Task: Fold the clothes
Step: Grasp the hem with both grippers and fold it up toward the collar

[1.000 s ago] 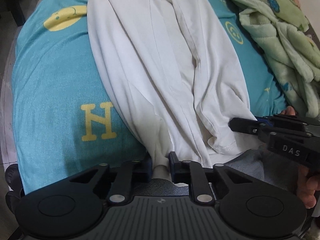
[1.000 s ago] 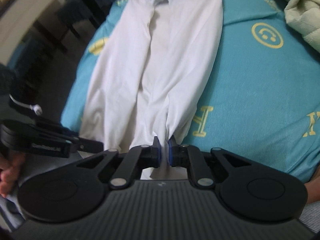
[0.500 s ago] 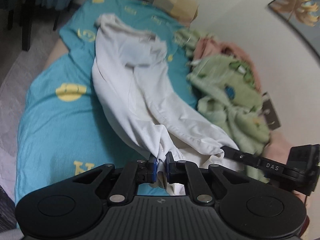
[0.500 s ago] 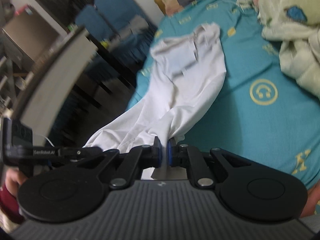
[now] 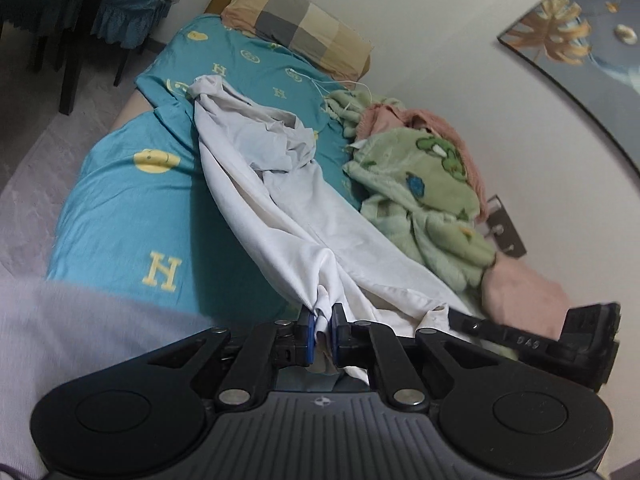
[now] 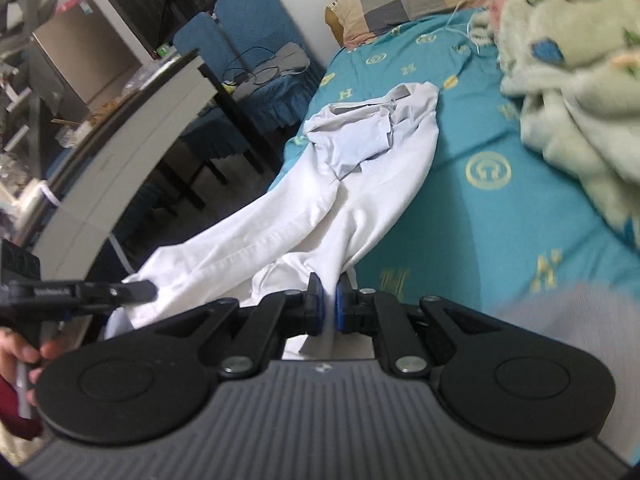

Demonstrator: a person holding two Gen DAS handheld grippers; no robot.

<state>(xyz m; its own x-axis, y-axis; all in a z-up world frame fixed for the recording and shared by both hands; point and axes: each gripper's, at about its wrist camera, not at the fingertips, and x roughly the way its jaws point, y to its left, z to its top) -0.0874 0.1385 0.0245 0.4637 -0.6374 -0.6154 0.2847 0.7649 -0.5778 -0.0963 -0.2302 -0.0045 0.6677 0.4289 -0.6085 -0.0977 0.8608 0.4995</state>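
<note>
White trousers [image 5: 280,200] stretch along the teal bed sheet [image 5: 132,208], waist end far away with the pale lining bunched up. My left gripper [image 5: 322,318] is shut on the hem of one leg, and white cloth is pinched between its blue pads. In the right wrist view the trousers [image 6: 372,184] run from the waist down to my right gripper [image 6: 328,300], shut on the other leg's hem. Both leg ends hang lifted above the bed's near end. Each gripper shows in the other's view: the right gripper [image 5: 460,316] and the left gripper [image 6: 148,290].
A green fleece blanket [image 5: 420,184] and pink bedding [image 5: 520,284] are piled along the wall side. A checked pillow [image 5: 296,28] lies at the head. Blue-covered chairs [image 6: 248,80] and a table [image 6: 120,120] stand beside the bed. A framed picture [image 5: 580,52] hangs on the wall.
Both grippers have risen and drawn back from the bed with the leg hems in them. The trouser legs now lift off the sheet, and the whole bed has come into view.
</note>
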